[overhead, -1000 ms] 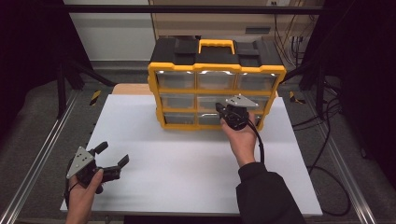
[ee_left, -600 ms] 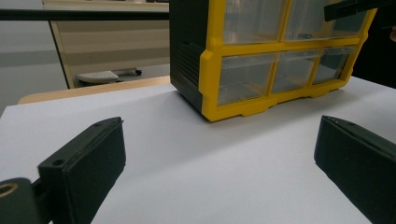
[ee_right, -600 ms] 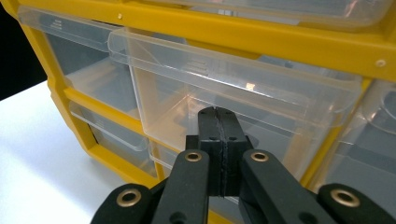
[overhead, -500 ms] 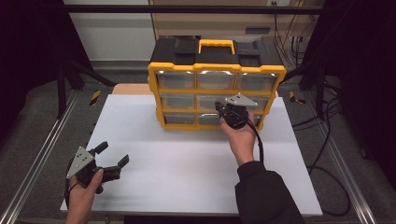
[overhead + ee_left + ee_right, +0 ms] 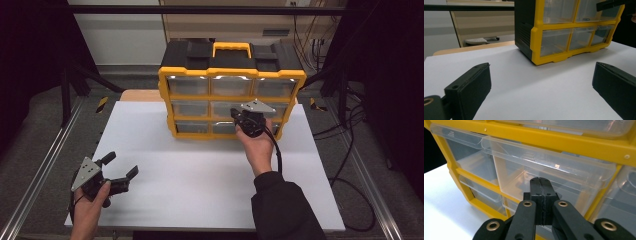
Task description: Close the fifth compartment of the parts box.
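Observation:
A yellow and black drawer cabinet (image 5: 232,80) with clear drawers stands at the back of the white table (image 5: 200,175). My right gripper (image 5: 243,116) is held against its front, jaws pressed together and shut. In the right gripper view the tips (image 5: 540,181) sit at the clear front of the middle drawer (image 5: 544,165) in the middle row, just below its lip. My left gripper (image 5: 121,165) rests low at the table's near left corner, open and holding nothing. Between its wide-apart jaws (image 5: 541,72) the cabinet (image 5: 564,37) shows farther off.
A black cable (image 5: 276,150) trails from the right gripper along the forearm. Metal rails (image 5: 45,165) run along both sides of the table. A wooden board (image 5: 142,95) lies behind the table's left part, and loose cables (image 5: 350,125) lie on the floor at the right.

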Available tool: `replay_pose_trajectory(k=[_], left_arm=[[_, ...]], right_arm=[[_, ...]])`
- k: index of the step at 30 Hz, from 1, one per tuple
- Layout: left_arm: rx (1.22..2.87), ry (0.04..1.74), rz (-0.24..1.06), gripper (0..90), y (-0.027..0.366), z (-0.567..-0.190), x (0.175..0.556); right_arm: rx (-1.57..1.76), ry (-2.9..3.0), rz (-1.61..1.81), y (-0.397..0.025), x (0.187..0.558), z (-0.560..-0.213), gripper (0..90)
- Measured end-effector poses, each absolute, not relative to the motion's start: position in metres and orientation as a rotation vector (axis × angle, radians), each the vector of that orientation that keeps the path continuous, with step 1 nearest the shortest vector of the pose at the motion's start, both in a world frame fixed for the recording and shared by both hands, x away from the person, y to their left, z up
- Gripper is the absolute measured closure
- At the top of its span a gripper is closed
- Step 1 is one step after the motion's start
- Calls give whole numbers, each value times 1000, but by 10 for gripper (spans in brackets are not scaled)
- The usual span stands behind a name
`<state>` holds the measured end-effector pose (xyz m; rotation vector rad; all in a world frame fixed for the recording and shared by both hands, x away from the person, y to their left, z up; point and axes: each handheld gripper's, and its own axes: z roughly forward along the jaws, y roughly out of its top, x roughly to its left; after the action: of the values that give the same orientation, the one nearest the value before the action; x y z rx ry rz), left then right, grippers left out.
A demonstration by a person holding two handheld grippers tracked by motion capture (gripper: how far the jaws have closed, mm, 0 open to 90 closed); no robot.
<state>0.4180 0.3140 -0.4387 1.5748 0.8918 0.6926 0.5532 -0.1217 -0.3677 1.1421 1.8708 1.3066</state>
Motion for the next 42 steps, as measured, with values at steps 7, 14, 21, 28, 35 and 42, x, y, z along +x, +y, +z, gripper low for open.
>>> replay_pose_trajectory(k=[7,14,21,28,35,42], left_arm=[[1574,892,691,17,314,-439,418],[1575,892,688,17,313,-439,419],[1567,899,687,17,315,-439,420],[1564,903,688,17,316,-439,420],[1559,910,685,17,317,-440,420],[1562,910,688,17,316,-439,421]], right_arm=[[1144,1867,1306,-121,555,-368,900],[1147,1869,1305,-121,556,-368,900],[1150,1866,1303,-121,560,-368,900],[1158,1870,1300,-120,563,-368,900],[1158,1875,1305,-119,564,-365,900],[1148,1872,1304,-118,564,-363,900]])
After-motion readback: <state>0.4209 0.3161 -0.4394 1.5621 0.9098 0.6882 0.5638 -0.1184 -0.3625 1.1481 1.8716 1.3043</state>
